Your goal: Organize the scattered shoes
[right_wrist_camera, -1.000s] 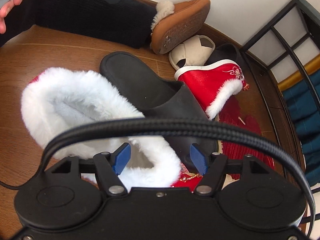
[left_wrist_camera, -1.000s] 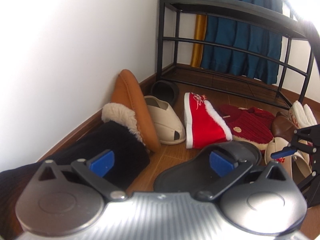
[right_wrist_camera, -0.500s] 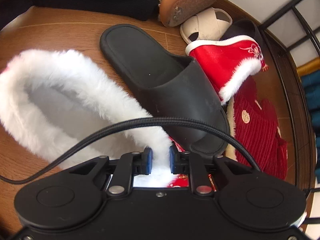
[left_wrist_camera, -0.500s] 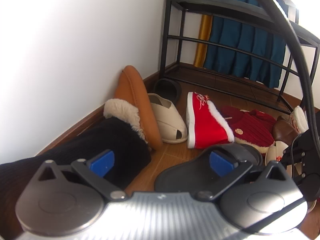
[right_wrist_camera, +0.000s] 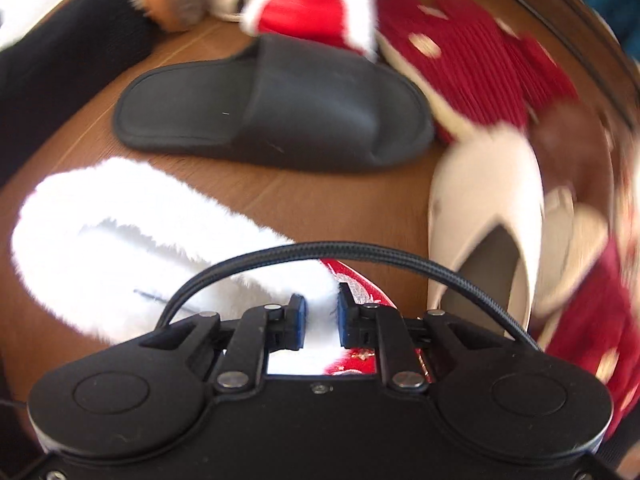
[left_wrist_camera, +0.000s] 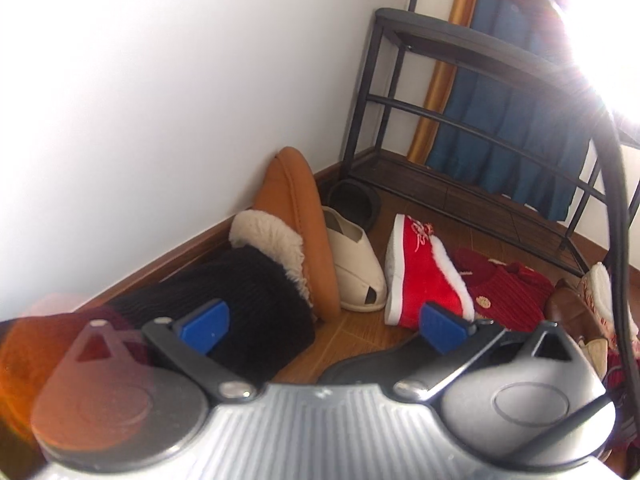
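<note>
My right gripper [right_wrist_camera: 319, 314] is shut on the white fur collar of a red fur-lined boot [right_wrist_camera: 132, 232], held over the wood floor. A black slide slipper [right_wrist_camera: 280, 104] lies just beyond it. A cream slipper [right_wrist_camera: 488, 208] lies to the right. My left gripper [left_wrist_camera: 324, 324] is open and empty, above the heel of the black slide [left_wrist_camera: 372, 364]. Ahead of it lie a tan fur-lined slipper [left_wrist_camera: 296, 208], a cream shoe [left_wrist_camera: 356, 264], a second red boot [left_wrist_camera: 424, 276] and red knit slippers [left_wrist_camera: 508, 292].
A black metal shoe rack [left_wrist_camera: 480, 128] stands in the corner by the white wall [left_wrist_camera: 160, 100], with blue curtains [left_wrist_camera: 516, 92] behind. A black knit item [left_wrist_camera: 240, 300] lies along the baseboard. A black cable [right_wrist_camera: 352, 256] arcs over my right gripper.
My right gripper closed on the red boot's fur collar and pulled it away from the black slide, swinging its view right. My left gripper rose slightly and stayed open.
</note>
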The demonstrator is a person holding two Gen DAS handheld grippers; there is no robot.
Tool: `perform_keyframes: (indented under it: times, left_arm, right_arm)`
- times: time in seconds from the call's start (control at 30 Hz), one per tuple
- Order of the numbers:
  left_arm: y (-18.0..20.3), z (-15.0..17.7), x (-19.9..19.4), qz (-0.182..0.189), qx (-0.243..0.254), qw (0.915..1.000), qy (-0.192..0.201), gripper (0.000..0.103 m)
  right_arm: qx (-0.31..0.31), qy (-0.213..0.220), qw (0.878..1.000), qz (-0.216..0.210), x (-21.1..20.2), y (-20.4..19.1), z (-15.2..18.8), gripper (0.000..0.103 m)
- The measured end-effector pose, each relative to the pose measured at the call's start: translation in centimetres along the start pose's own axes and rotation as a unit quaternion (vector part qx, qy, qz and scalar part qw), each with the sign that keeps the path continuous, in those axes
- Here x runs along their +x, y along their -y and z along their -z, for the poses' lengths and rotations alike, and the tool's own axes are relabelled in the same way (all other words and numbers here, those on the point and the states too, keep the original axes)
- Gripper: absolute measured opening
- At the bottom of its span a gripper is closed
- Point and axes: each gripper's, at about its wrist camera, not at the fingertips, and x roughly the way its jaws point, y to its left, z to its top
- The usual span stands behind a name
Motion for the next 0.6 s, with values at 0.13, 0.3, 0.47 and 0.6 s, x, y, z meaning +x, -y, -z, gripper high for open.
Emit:
perform_keyframes:
  times: [0.13,0.3,0.47,0.6]
  left_arm:
    - [-0.2,0.0,-0.1,0.011,-0.006,0.9999,0.003,0.103]
    - [-0.6,-0.1,-0.2,0.026,-0.015,0.9996,0.003,0.103]
    - [-1.0,-0.1,-0.5,0.03,-0.019,0.9993,0.005,0.103]
    - [-1.1,0.0,-0.7,0.027,-0.024,0.9993,0.007,0.103]
  right_arm:
    - [0.167,0.005,0.986,-0.02,-1.2,2.3,3.3,0.015]
    - [0.279,0.027,0.959,-0.043,-2.8,2.0,6.9,0.013]
    - [0.135,0.051,0.989,0.026,-4.9,-1.4,5.9,0.076]
    - [-0.093,0.118,0.984,0.09,-6.0,-4.5,4.5,0.095]
